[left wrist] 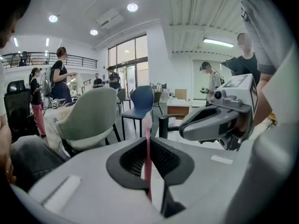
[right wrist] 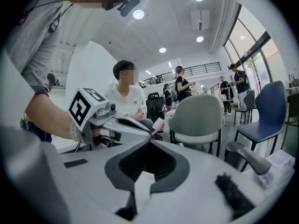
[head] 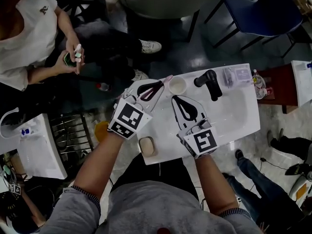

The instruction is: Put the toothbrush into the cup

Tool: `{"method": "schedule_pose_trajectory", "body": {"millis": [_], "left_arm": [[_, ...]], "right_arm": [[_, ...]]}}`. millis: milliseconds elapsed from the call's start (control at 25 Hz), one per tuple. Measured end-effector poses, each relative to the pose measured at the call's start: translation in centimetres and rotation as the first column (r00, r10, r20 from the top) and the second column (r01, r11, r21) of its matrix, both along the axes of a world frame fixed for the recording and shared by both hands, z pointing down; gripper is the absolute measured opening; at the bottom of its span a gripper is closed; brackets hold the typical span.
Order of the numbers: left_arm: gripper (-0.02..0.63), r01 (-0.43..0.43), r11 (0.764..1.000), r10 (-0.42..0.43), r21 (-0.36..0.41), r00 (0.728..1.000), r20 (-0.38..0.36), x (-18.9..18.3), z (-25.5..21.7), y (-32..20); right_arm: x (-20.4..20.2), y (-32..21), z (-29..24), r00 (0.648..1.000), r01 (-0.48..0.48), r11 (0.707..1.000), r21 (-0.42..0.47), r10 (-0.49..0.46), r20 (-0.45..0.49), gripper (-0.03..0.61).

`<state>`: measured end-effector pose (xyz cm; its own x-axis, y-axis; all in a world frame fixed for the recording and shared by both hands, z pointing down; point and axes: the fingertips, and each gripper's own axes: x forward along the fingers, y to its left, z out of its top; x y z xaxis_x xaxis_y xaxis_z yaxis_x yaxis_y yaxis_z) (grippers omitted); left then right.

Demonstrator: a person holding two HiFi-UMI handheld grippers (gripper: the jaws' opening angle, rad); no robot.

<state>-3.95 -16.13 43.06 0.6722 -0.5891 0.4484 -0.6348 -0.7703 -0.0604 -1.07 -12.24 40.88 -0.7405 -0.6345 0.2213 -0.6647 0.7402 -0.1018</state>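
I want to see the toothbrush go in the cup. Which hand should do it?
Left. The left gripper already pinches the pink toothbrush, close to the cup; the right gripper is shut and empty.

right tool (right wrist: 149, 143) closed, empty; left tool (right wrist: 147, 130) nearby grips pink toothbrush (right wrist: 157, 124).

The head view is dim and underexposed, its colours dull. The white bench (head: 234, 108) is its brightest patch, and the dark floor (head: 197, 60) carries a pale sheen. Both gripper views are brighter, lit from above by round ceiling lamps (left wrist: 132, 7) and a strip light (left wrist: 217, 42), with tall windows (left wrist: 128, 62) adding daylight. Their wide lens bends straight lines near the edges and blackens the corners. Close to the camera, the toothbrush (left wrist: 147, 148) looks soft, its tip smeared.
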Motion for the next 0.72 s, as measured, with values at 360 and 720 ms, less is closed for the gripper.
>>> {"method": "schedule_pose_trajectory", "body": {"millis": [360,720], "left_arm": [[0.031,0.071,0.991,-0.040,0.114,0.966,-0.255,1.3,-3.8,-1.1],[0.031,0.089,0.973,0.012,0.212,0.903,-0.429,2.5,-5.9,-2.2]], "right_arm": [[2.0,-1.2,0.0,0.999,-0.048,0.999,0.015,0.048,-0.002,0.012],[2.8,-2.3,0.7,0.997,-0.080,0.997,0.012,0.080,-0.002,0.012]]}}
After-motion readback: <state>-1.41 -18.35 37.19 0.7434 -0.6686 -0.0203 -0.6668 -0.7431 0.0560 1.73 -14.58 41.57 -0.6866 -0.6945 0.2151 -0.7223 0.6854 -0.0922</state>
